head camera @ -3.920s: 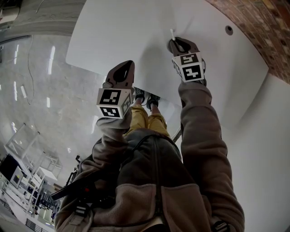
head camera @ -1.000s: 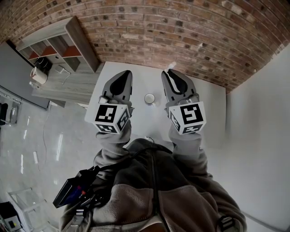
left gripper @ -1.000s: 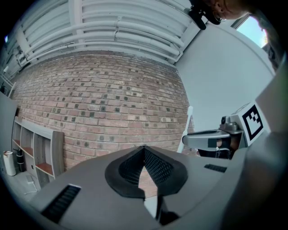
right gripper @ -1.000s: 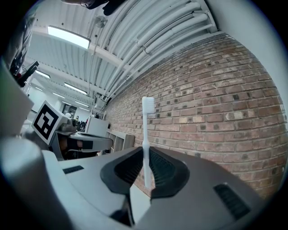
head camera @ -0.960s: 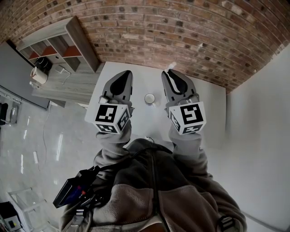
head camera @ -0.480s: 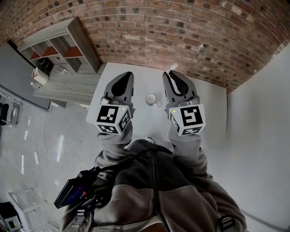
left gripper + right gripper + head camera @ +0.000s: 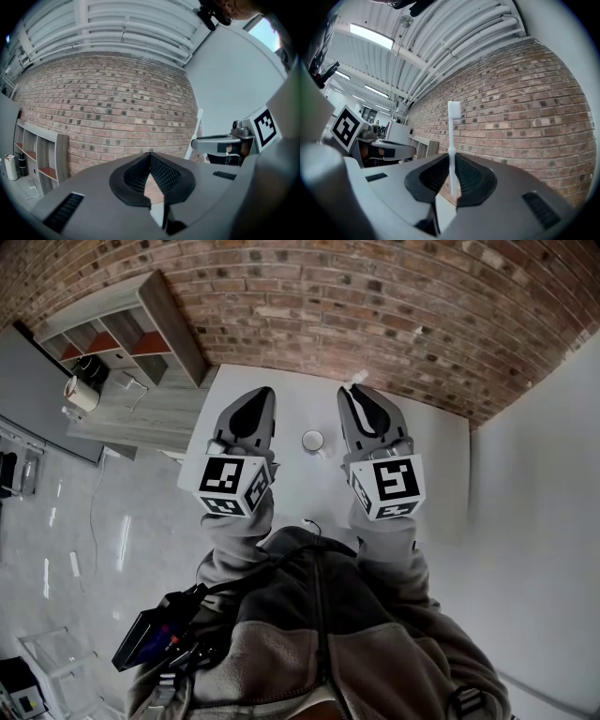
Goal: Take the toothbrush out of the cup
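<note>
The right gripper (image 7: 453, 164) clamped a slim white plastic toothbrush (image 7: 453, 126), head toward 12 o'clock. The left gripper (image 7: 150, 159) was closed, empty.

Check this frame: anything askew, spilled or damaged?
Nothing stands out. The thin white plastic toothbrush stands straight in the shut right gripper, out of the small white round cup, which sits upright on the white table. Left gripper is shut, empty.

White table (image 7: 433, 454) by a brick wall (image 7: 375, 296), cup (image 7: 312, 440) standing between left claw (image 7: 262, 393) and right claw (image 7: 352, 392), toothbrush (image 7: 356, 379) jutting from the right claw's tip, outside the cup
</note>
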The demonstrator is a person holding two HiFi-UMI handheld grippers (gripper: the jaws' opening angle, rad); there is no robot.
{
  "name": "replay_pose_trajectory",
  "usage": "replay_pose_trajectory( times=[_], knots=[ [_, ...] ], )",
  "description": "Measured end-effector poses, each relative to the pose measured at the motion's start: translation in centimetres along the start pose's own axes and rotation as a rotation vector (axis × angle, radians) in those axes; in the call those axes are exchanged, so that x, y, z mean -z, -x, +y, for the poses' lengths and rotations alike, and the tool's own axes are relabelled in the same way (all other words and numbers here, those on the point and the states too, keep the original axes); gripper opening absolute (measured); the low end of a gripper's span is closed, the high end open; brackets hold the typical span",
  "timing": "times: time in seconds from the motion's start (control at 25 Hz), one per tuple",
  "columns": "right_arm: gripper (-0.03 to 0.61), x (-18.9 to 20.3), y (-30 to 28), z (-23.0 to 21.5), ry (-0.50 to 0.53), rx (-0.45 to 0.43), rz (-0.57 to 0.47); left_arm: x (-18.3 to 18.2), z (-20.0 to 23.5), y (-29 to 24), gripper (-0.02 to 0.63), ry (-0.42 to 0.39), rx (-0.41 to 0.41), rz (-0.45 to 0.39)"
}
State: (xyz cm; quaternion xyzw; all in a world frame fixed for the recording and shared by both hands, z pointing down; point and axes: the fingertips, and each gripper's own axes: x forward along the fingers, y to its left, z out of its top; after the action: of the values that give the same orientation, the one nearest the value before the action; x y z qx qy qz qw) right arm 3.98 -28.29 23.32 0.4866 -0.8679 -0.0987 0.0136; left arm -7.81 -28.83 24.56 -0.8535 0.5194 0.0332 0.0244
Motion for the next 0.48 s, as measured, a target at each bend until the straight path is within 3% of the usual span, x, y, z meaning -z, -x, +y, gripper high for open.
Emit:
replay_pose_trajectory(
  times=[0.48],
  knots=[
    [0.044, 0.08, -0.11, 0.37, -0.003, 0.006, 0.003, 0.16, 0.37, 0.21, 0.003, 0.009, 0.005, 0.001]
  ],
)
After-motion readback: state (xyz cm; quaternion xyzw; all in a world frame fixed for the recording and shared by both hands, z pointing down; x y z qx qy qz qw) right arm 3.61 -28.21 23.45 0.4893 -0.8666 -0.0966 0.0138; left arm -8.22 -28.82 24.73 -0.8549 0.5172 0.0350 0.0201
